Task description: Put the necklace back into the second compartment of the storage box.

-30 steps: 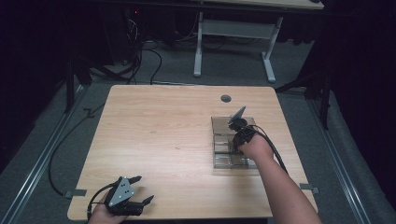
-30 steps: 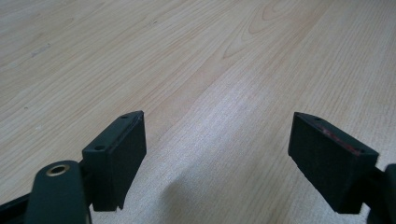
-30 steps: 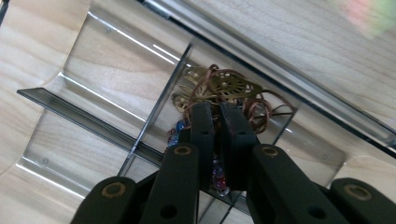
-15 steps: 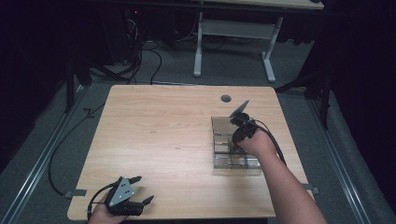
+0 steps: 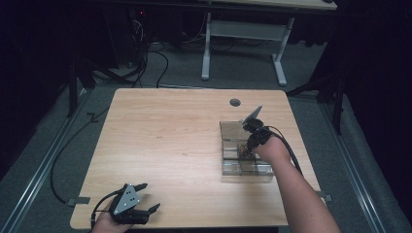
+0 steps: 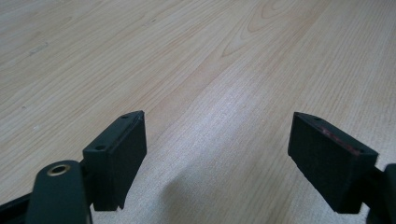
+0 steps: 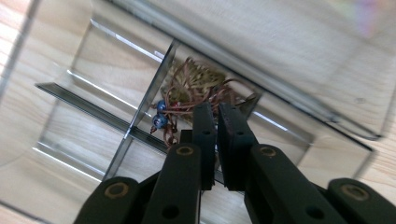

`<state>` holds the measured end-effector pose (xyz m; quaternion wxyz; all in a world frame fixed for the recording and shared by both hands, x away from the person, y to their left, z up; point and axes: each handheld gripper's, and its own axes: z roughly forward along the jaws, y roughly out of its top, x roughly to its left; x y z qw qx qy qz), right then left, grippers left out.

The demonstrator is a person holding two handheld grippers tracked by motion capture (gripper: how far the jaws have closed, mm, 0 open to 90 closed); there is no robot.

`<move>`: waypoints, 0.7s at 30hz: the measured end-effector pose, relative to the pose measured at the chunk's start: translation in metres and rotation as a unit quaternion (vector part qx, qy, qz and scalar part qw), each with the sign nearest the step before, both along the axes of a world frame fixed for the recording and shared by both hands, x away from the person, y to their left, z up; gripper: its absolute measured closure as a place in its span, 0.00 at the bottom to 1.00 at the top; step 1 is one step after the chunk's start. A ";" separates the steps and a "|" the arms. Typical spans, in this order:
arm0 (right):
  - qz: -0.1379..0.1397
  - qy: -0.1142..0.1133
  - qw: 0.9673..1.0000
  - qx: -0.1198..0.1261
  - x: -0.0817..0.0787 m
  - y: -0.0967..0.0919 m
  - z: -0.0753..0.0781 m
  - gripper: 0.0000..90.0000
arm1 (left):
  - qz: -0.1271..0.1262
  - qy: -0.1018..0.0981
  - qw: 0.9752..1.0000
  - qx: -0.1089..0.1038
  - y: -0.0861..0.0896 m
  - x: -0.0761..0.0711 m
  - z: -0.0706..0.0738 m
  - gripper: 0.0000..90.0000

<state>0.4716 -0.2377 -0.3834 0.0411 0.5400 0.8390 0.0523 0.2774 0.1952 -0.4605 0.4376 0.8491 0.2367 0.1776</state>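
Note:
A clear plastic box with several compartments stands on the right half of the wooden table. My right gripper reaches down into its middle compartment. In the right gripper view a tangle of brown cord with two blue beads lies against a divider. The right gripper has its jaws almost together, with a strand of the cord at their tips. My left gripper rests open near the table's front left edge. In its own view the left gripper has bare wood between its jaws.
A small round dark hole sits in the tabletop behind the box. Beyond the table a white desk frame stands on grey carpet, and cables trail along the floor at the left.
The right hand has shifted slightly over the box, staying in the same compartment. The left gripper has not moved.

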 end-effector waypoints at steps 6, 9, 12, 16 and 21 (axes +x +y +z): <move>0.012 0.026 0.999 -0.014 -0.003 0.010 -0.022 0.98 | 0.001 -0.002 1.000 -0.002 0.000 0.000 0.000 0.22; 0.012 0.022 1.000 -0.011 -0.002 0.012 -0.019 0.97 | 0.001 -0.002 1.000 -0.002 0.000 0.000 0.000 0.22; 0.003 0.013 1.000 -0.001 -0.004 0.011 -0.010 0.96 | 0.001 -0.002 1.000 -0.002 0.000 0.000 0.000 0.22; 0.001 0.010 1.000 0.004 -0.009 0.009 0.000 0.95 | 0.001 -0.001 1.000 -0.002 0.000 0.000 0.000 0.22; 0.002 0.006 1.000 0.020 -0.025 0.006 0.013 0.93 | 0.002 -0.002 1.000 -0.003 0.001 0.000 0.000 0.22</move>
